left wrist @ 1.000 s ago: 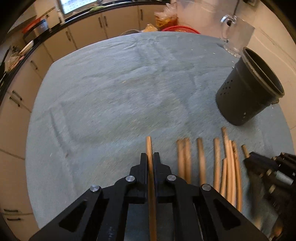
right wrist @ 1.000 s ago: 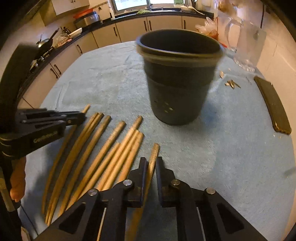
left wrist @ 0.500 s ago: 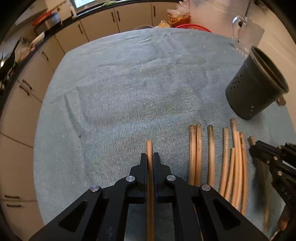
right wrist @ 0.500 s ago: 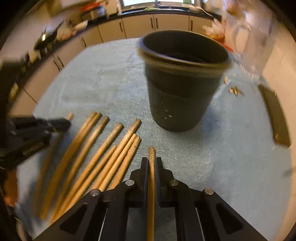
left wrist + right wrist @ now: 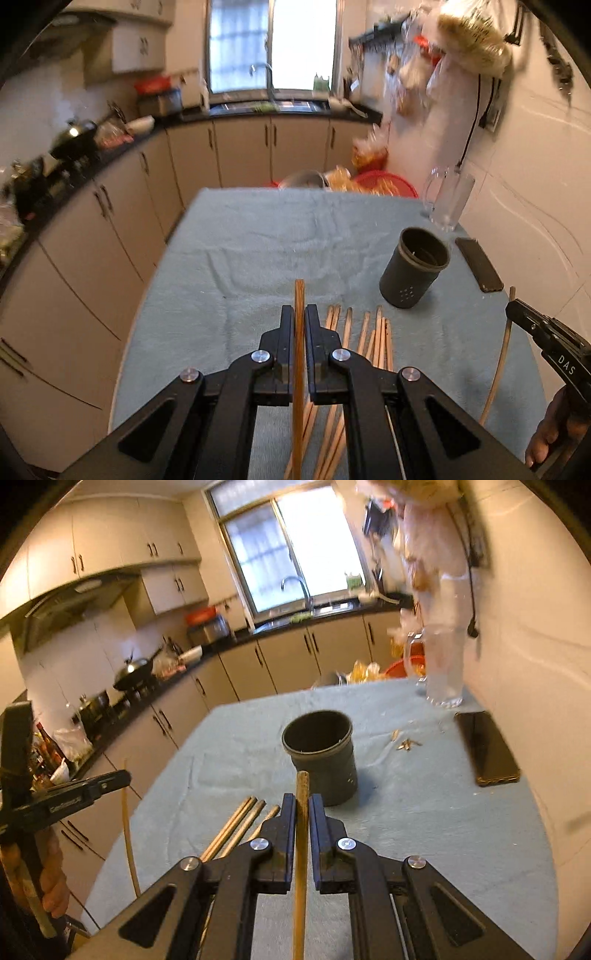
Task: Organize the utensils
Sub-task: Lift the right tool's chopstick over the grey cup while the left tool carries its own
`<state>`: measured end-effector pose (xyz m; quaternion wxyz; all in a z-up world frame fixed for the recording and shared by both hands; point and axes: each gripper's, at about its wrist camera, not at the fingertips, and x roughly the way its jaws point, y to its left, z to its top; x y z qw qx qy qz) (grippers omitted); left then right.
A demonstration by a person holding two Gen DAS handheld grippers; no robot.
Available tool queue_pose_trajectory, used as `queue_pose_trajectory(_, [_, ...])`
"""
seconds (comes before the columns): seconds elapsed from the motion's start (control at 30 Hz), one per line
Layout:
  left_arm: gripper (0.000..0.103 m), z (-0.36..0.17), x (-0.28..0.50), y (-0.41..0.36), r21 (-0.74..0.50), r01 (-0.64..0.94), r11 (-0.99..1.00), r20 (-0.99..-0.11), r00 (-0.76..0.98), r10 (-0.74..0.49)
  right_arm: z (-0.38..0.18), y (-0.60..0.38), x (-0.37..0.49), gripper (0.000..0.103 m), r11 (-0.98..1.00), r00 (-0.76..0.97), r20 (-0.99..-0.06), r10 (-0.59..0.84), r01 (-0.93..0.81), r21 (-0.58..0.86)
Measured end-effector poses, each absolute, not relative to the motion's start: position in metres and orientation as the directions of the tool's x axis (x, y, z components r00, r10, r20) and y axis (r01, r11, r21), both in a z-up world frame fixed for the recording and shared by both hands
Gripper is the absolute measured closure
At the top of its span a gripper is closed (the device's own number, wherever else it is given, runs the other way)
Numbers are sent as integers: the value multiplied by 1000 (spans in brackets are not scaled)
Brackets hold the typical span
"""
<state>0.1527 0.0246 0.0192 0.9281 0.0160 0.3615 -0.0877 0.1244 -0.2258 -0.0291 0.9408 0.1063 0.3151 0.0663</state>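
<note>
Both grippers, left (image 5: 300, 325) and right (image 5: 302, 812), clench one chopstick (image 5: 298, 332) each; long overhang risks missing the holder (image 5: 319, 755) ahead.

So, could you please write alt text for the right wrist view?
The right gripper is shut on a wooden chopstick above a teal-covered table, pointing toward a dark round holder; more chopsticks lie left.

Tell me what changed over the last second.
Both tongs rose from the table, each lifting a chopstick: the left tongs hold one, the right tongs theirs. The right closed on it during that second; the left was already shut. The pot, loose chopsticks and phone stayed put.
</note>
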Motion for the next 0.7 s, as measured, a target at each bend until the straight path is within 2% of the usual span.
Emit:
queue_pose_trajectory(0.1, [98, 29, 139, 25, -64, 169, 984, -640, 749, -170, -20, -231, 108, 95, 964, 813, -547, 202, -67, 256])
queue_pose_trajectory(0.43, [98, 61, 103, 8, -41, 182, 982, -572, 802, -173, 6, -240, 70, 95, 959, 856, -472, 213, -89, 271])
queue_pose_trajectory(0.7, [98, 84, 104, 4, -85, 190, 978, -522, 827, -206, 28, -242, 69, 95, 959, 887, -413, 207, -101, 264])
